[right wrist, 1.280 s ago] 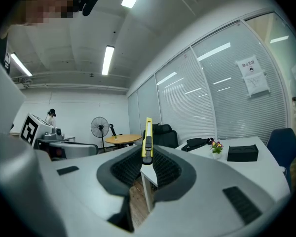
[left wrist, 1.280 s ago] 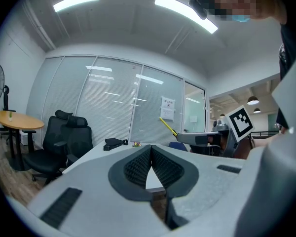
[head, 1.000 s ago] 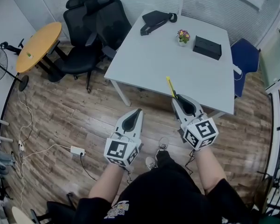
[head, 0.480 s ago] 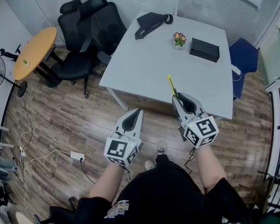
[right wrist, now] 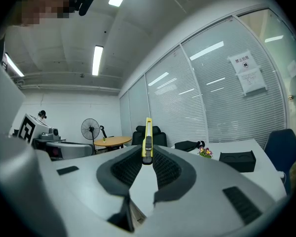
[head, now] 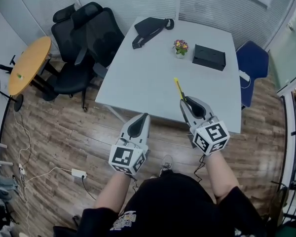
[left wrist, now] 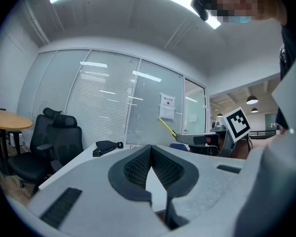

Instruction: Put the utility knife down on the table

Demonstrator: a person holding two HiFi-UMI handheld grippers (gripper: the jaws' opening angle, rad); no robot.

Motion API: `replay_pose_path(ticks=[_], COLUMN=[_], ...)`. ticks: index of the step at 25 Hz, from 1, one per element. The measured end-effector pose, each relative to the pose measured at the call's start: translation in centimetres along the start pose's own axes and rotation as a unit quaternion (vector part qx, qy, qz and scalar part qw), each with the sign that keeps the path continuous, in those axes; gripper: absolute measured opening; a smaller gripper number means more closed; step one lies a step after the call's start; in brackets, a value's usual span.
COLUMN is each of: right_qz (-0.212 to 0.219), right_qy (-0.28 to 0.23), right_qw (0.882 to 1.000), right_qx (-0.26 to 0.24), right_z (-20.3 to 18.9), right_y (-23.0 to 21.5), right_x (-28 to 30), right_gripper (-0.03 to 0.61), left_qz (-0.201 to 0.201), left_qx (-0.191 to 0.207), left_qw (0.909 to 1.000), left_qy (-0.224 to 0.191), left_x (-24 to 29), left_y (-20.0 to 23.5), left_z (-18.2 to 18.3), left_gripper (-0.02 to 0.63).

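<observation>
Found right gripper (right wrist: 147, 154) clamped on the utility knife (right wrist: 147, 137), jaws drawn narrow onto its black rear end, yellow body projecting forward and upward past the tips. Confirmed the same from head view: right gripper (head: 184, 100) gripping the utility knife (head: 178, 88) by one end, yellow length pointing away from the person over the near edge of the white table (head: 138, 78). Judged the knife carried in the air, not laid on the tabletop.

Found left gripper (left wrist: 150, 149) pressed fully together, nothing between the jaws. Located that left gripper (head: 145, 116) in head view just short of the table edge, over the wooden floor (head: 64, 132).

Noted square black-and-white marker patterns on the cube (head: 211, 137) of the right gripper, likewise on the left. Recorded a paper notice (right wrist: 248, 73) on the glass partition (right wrist: 207, 98), print too small to read. Recorded a printed patch on the person's black shirt (head: 124, 221), illegible.

Logged on the far part of the table: black pouch (head: 148, 28), small flower pot (head: 180, 47), black box (head: 209, 57). Logged around it: black office chairs (head: 84, 38) at left, round wooden table (head: 27, 63) beyond them, blue chair (head: 250, 65) at right, standing fan (right wrist: 90, 129) near the round table.
</observation>
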State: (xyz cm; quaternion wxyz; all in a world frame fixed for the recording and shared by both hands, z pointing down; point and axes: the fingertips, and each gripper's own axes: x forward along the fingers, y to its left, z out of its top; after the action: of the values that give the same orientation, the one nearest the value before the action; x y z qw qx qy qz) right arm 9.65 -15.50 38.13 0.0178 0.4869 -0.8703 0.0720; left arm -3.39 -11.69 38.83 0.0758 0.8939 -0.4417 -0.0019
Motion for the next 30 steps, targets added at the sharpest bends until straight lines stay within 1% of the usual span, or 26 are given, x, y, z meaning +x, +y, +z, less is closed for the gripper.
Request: replay_pose_path(ticks=[7,15,18,30], right_qz=[-0.001,-0.004,-0.008,-0.049], right_qy=[0.003,0.014,0.022,0.050], right_qw=[1.000,1.000,1.000,0.998], right_qx=[-0.010,-0.008,-0.007,0.006], right_z=[0.1,-0.4,-1.1,-4.1], right_y=[-3.7,-5.4,-5.7,-5.2], right_x=[1.5,3.3,4.7,11.8], right_gripper=[0.071,0.071,0.071,0.071], left_qz=[-0.001,-0.021,-0.032,-0.091], left_qx=[0.001,0.009,0.010,0.007], left_qw=[1.0000,0.9997,0.9994,0.9951], left_qy=[-0.008,0.000,0.006,0.039], left_x=[3.8,6.1,6.9,8.9], left_y=[0.0,0.3,1.4,7.7], left_z=[0.2,0.4,0.2,-1.2], left_gripper=[0.005,0.005,0.005,0.005])
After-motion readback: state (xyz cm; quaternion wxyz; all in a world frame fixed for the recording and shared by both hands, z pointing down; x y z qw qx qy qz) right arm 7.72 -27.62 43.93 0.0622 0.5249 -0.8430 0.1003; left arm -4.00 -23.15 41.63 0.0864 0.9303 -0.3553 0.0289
